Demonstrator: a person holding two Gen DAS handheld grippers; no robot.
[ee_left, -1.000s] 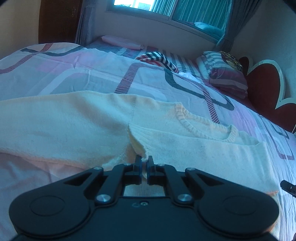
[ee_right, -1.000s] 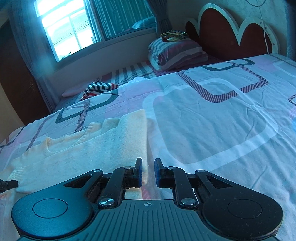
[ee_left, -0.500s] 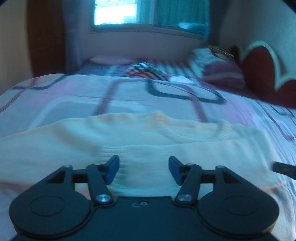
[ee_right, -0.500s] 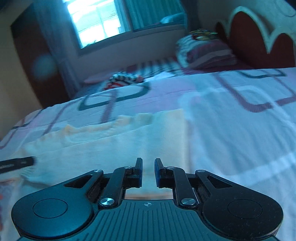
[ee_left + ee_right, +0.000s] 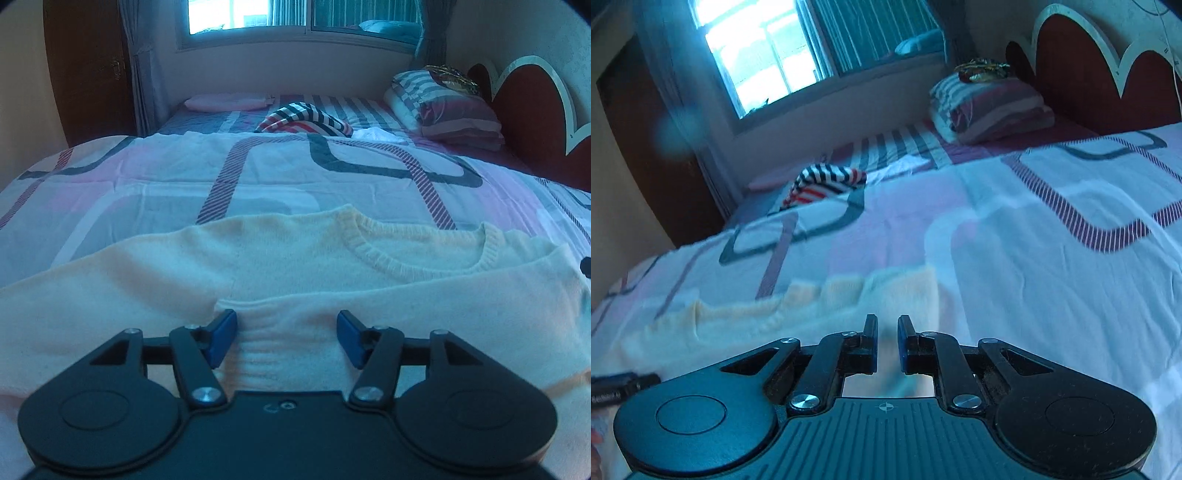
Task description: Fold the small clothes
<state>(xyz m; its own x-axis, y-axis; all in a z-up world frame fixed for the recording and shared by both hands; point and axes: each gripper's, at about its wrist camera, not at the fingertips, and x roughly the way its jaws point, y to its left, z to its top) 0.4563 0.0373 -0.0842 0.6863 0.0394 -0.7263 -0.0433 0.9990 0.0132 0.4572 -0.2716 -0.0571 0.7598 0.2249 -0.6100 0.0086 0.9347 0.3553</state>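
We work on a wide bed [image 5: 258, 177] with a patterned sheet, and the cream sweater [image 5: 280, 258] lies flat across its near part, neckline away from us and one sleeve already laid over the chest. Our left gripper [image 5: 287, 334] hangs low over that folded sleeve's cuff with its blue pads spread wide, holding nothing. Our right gripper [image 5: 887, 341] sits at the sweater's right edge, its fingers drawn to a narrow gap; whether any cloth is caught there we cannot tell through the blur. For a good fold, we judge we should pinch hem and shoulder evenly, then carry the side over without dragging the sleeve.
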